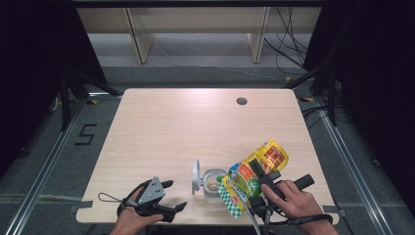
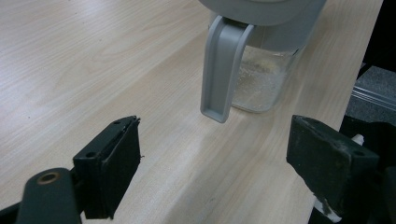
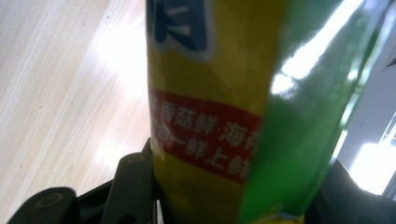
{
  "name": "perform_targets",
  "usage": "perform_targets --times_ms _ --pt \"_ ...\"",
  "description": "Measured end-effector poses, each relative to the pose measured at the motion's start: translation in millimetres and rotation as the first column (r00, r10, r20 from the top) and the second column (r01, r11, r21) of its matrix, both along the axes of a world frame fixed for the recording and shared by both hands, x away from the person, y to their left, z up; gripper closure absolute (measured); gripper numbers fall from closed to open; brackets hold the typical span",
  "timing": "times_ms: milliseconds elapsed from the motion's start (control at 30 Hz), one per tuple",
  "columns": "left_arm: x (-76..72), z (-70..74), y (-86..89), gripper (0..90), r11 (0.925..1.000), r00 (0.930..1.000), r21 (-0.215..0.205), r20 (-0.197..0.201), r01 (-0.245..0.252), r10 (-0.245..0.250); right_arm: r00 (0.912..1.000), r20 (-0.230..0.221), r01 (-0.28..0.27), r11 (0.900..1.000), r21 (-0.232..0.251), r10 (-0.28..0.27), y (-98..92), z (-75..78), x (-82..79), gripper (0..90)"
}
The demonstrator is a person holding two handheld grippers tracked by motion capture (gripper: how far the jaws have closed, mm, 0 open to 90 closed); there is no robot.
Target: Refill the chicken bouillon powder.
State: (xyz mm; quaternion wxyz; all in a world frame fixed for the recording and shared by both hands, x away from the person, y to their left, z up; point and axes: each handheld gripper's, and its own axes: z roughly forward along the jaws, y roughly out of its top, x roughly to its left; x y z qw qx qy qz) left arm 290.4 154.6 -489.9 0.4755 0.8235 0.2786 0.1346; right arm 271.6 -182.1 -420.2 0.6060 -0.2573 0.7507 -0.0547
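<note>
- The left hand [image 1: 131,216] rests at the near edge of the table [image 1: 161,122], its knuckles low and its wrist coming in from below.
- The left gripper [image 1: 171,196] lies almost flat and points right toward the jar; its jaws stand wide apart with nothing between them.
- The right hand [image 1: 293,203] sits at the near right corner, fingers wrapped round the handle.
- The right gripper [image 1: 254,171] reaches up and left, its jaws clamped on a yellow and green packet [image 1: 249,178].
- The packet is tilted, its lower end over the mouth of the glass jar [image 1: 214,183].
- The jar stands between the two hands, its grey lid [image 1: 196,175] flipped up on the left side.
</note>
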Motion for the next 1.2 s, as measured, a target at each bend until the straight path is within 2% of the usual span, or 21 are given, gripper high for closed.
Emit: perform_targets --times_ms 33,67,100,167,300,400,467,500,667,1000,1167,1200 --pt "-0.1 0.1 -0.2 16.9 1.0000 1.0000 -0.001 -0.001 0.000 0.000 1.0000 -0.005 0.004 1.000 -0.005 -0.004 0.8 0.3 1.5 56.1" --pt "-0.2 0.2 -0.3 16.9 1.0000 1.0000 0.000 0.000 0.001 -0.001 0.9998 -0.016 0.010 1.000 0.023 -0.009 1.0 -1.6 1.8 56.1" --pt "-0.8 0.2 -0.4 16.9 1.0000 1.0000 -0.001 0.000 -0.005 0.005 0.9999 -0.007 0.009 1.000 -0.003 -0.009 1.6 0.3 2.0 56.1" --pt "-0.4 0.3 -0.1 16.9 1.0000 1.0000 -0.001 0.001 -0.001 0.001 1.0000 -0.008 -0.002 1.000 -0.020 0.002 3.1 1.4 3.1 56.2" --pt "0.3 -0.4 -0.4 16.9 1.0000 1.0000 -0.008 0.001 0.002 -0.002 1.0000 -0.010 0.000 1.000 -0.014 0.000 3.4 1.4 3.6 56.2" --pt "0.5 0.9 0.0 16.9 0.9999 0.9999 0.008 0.010 0.009 -0.009 1.0000 -0.007 0.005 1.000 -0.022 -0.006 5.1 1.8 4.6 56.1" --pt "0.0 0.2 -0.5 16.9 1.0000 1.0000 -0.004 0.005 0.003 -0.003 1.0000 -0.009 -0.004 1.000 -0.020 0.004 6.1 1.7 5.4 56.1" --pt "-0.2 0.2 -0.3 16.9 1.0000 1.0000 -0.008 -0.001 0.000 0.000 0.9997 0.003 -0.025 0.998 -0.056 0.025 7.2 3.0 7.1 56.1" --pt "0.2 0.1 0.0 16.9 1.0000 1.0000 -0.003 0.000 0.002 -0.002 0.9997 -0.008 -0.023 0.998 -0.059 0.023 7.7 4.0 8.0 56.1" --pt "-0.2 0.3 0.1 16.9 1.0000 1.0000 0.000 0.001 -0.003 0.003 0.9992 0.015 -0.037 0.995 -0.094 0.038 10.6 4.8 6.9 56.2" --pt "-0.5 0.2 0.3 16.9 1.0000 1.0000 -0.002 -0.002 -0.003 0.002 0.9992 0.010 -0.037 0.995 -0.093 0.038 11.1 5.4 6.9 56.7" --pt "0.1 -0.2 0.2 16.9 1.0000 1.0000 -0.004 0.008 -0.001 0.002 0.9992 0.010 -0.037 0.995 -0.097 0.038 10.1 4.8 7.2 56.8"
